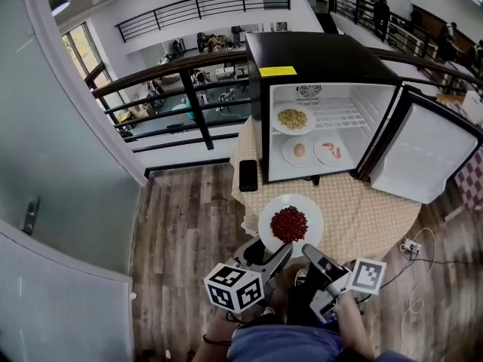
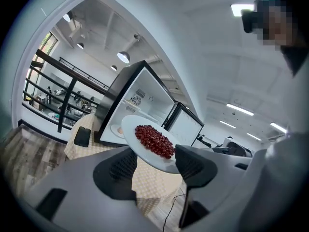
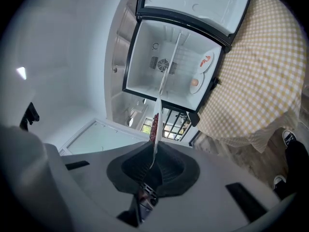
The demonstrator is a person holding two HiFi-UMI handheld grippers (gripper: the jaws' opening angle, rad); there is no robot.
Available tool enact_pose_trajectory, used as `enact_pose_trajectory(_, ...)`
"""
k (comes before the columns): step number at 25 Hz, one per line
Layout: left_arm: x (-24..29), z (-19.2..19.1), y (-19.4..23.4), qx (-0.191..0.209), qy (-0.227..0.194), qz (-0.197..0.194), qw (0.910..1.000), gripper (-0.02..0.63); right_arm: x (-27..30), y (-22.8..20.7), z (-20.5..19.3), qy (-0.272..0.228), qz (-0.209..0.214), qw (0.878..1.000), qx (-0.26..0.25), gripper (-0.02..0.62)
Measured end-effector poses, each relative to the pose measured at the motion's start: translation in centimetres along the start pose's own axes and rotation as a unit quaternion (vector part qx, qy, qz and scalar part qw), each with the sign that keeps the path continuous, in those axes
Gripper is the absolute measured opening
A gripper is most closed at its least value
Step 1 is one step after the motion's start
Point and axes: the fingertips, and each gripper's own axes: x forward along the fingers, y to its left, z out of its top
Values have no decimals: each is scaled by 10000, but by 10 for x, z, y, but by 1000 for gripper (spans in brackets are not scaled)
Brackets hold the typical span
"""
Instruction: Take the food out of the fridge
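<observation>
In its own view the right tool (image 3: 153, 164) shows the plate (image 3: 157, 129) edge-on only. It's clamped tight on the plate rim. The red food (image 1: 289, 224) is out of the open fridge (image 1: 317, 59), at the tabletop (image 1: 362, 210) edge. The left tool (image 2: 155, 167) is wide open with the plate rim between its jaws; contact unclear.

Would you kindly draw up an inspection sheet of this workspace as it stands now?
Surface: checked tablecloth, bearing the fridge.
Job's things: fridge open; inside, a plate of noodles, a plate with a pale round item, a plate with orange food; plate of red food held out before it.
Clutter: dark phone beside the fridge.
Grippers: right claw shut on the red-food plate's rim; left claw open, jaws apart by that plate.
Cables: white power strip with its lead on the wood floor.
Surroundings: railing, people far off.
</observation>
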Motion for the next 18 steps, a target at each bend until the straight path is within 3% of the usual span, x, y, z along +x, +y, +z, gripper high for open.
enact_pose_trajectory(7,-27,-20,-11,-57,34,-63,10000,256,-17,1,-29,0,-133,9999,-89,29)
enact_pose_trajectory(18,-39,-27,-35,-36,-65,-20,10000,256,-41,8,-38,127,-57,9998,-125,29)
